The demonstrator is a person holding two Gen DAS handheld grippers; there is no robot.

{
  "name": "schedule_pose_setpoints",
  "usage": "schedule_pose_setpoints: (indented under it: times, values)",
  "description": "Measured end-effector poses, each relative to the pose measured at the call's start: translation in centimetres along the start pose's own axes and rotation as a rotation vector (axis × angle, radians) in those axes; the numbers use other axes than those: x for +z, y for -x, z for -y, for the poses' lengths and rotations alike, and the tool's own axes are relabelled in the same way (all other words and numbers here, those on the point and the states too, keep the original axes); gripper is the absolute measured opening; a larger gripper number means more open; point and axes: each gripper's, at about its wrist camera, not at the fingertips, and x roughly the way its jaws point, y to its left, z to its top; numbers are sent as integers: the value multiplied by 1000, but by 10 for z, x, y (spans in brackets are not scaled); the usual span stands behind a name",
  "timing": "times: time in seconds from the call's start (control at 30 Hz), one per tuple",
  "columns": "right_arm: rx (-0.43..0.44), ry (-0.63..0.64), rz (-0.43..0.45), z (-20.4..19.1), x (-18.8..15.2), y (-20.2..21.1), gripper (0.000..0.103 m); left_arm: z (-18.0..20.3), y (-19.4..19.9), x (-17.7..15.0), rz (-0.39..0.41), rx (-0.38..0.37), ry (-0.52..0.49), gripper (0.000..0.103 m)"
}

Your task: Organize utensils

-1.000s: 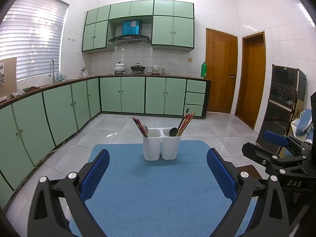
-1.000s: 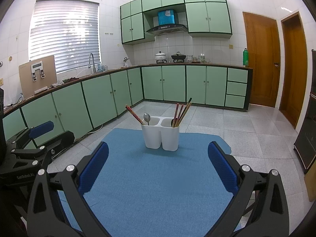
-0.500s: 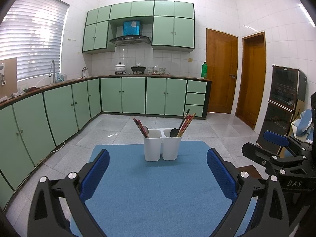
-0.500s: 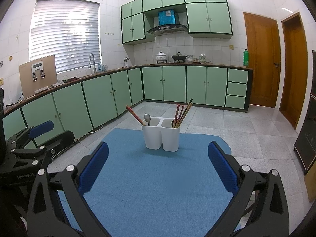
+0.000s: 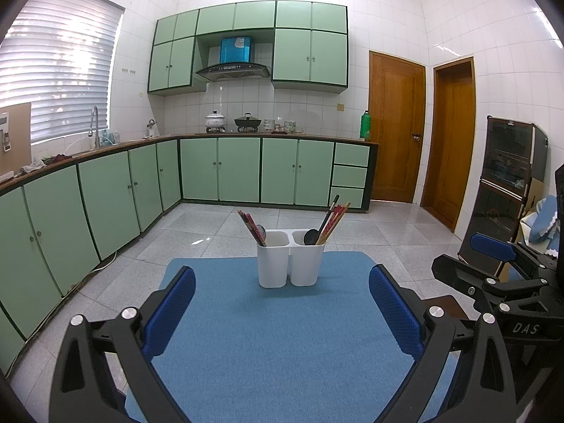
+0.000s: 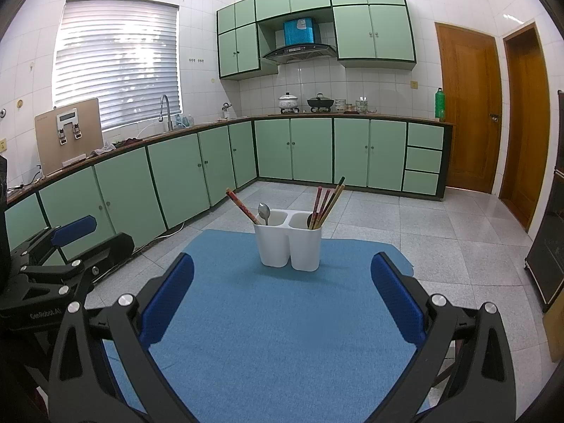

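A white two-cup utensil holder (image 5: 290, 262) (image 6: 288, 243) stands at the far middle of a blue mat (image 5: 282, 335) (image 6: 282, 324). Its left cup holds red chopsticks (image 6: 241, 206) and a silver spoon (image 6: 264, 211). Its right cup holds several chopsticks (image 6: 326, 202) and a black spoon (image 5: 311, 237). My left gripper (image 5: 282, 303) is open and empty, well short of the holder. My right gripper (image 6: 282, 299) is open and empty at a similar distance. Each gripper shows at the edge of the other's view.
Green floor cabinets (image 5: 105, 197) run along the left and the back under a counter with a sink and pots. Two wooden doors (image 5: 396, 130) stand at the back right. A dark glass-fronted cabinet (image 5: 507, 190) stands at the right. The floor is grey tile.
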Motion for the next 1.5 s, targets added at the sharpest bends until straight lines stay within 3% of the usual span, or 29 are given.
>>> schedule_pose_setpoints:
  times: [1.5]
  values:
    - [1, 0, -11, -4, 0, -5, 98, 2, -1, 0, -7, 2, -3, 97]
